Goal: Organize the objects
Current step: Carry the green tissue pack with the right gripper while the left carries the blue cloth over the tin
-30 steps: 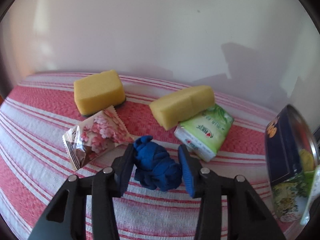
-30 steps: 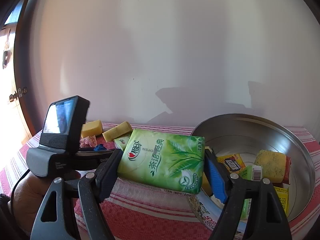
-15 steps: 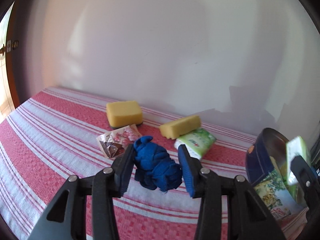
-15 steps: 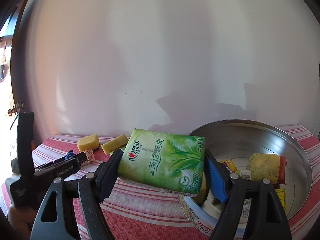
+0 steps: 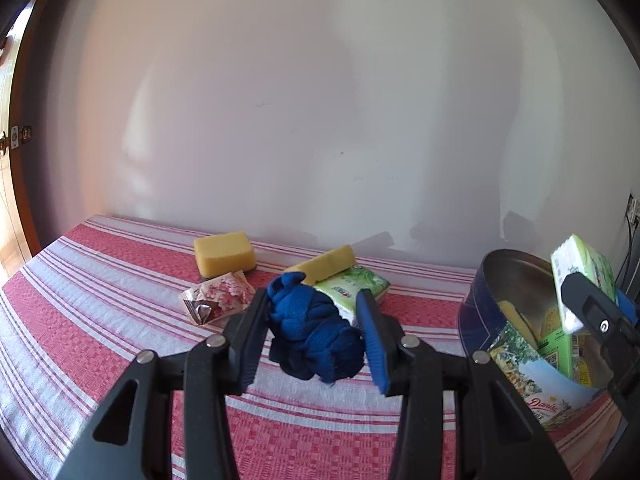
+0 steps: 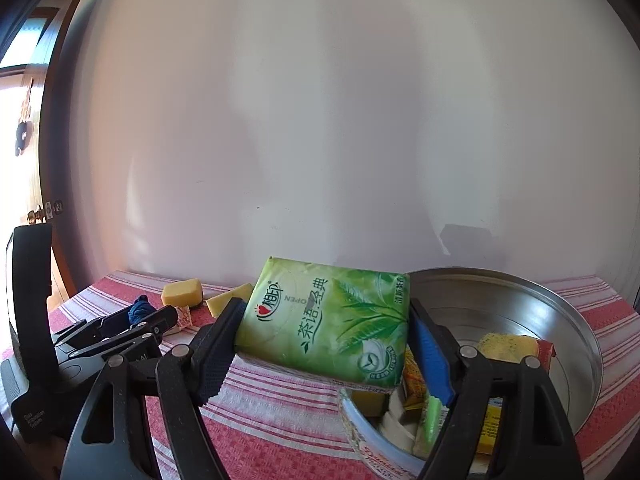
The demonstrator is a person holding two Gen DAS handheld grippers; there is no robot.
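Over tin (image 6: 576, 316) rim: right hand-held gripper (image 6: 324, 344) clamps tissue pack (image 6: 328, 320), long axis crosswise; left hand-held gripper (image 5: 312, 340), clamped on blue cloth (image 5: 314, 336), farther left.

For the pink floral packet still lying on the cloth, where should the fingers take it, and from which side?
Grip the pink floral packet across its puffy middle, coming from above on the open near side. It lies flat on the striped cloth, with the yellow sponge right behind it, so the far side is crowded, and its crimped ends look too thin to hold well.
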